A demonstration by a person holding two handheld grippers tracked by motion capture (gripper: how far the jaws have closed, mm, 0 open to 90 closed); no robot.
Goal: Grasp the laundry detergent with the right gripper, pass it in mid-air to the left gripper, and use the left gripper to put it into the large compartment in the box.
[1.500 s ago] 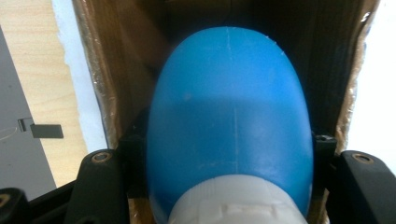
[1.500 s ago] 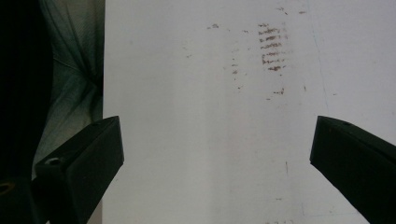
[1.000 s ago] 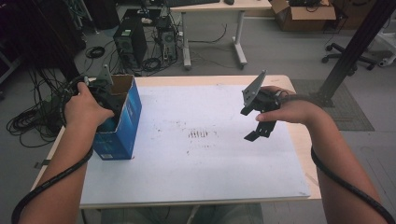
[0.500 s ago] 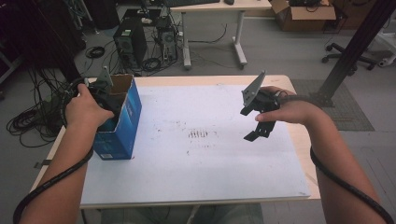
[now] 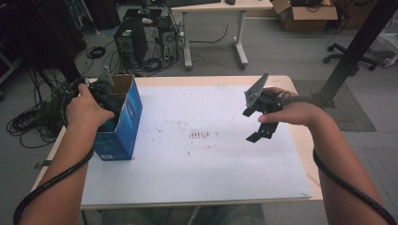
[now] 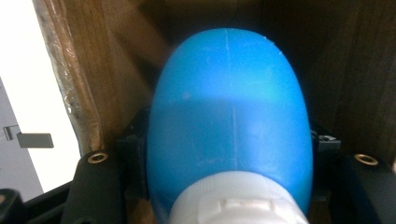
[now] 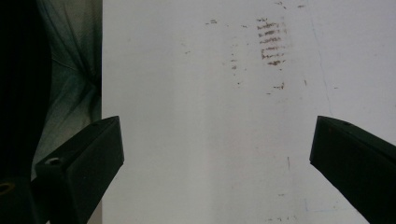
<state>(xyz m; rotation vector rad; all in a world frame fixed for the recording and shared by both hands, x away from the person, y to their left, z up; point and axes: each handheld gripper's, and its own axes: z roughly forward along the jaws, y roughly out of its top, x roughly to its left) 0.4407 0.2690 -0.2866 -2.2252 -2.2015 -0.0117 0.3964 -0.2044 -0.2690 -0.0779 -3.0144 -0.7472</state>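
Note:
My left gripper [image 5: 104, 96] reaches down into an open blue cardboard box [image 5: 123, 129] at the table's left edge. In the left gripper view its jaws sit on either side of a blue bottle [image 6: 229, 116] with a white cap [image 6: 238, 205], pressed against its flanks inside the box's brown walls. They have just eased open a little with the bottle still between them. My right gripper [image 5: 252, 125] hovers over the right part of the white tabletop [image 5: 197, 168], open wide, with nothing between its fingers [image 7: 88, 154].
Brown scuff marks [image 5: 202, 135] sit at the table's middle. Beyond the far edge stand computer towers [image 5: 131, 42] and cables on the floor. A black post [image 5: 352, 51] rises at the right.

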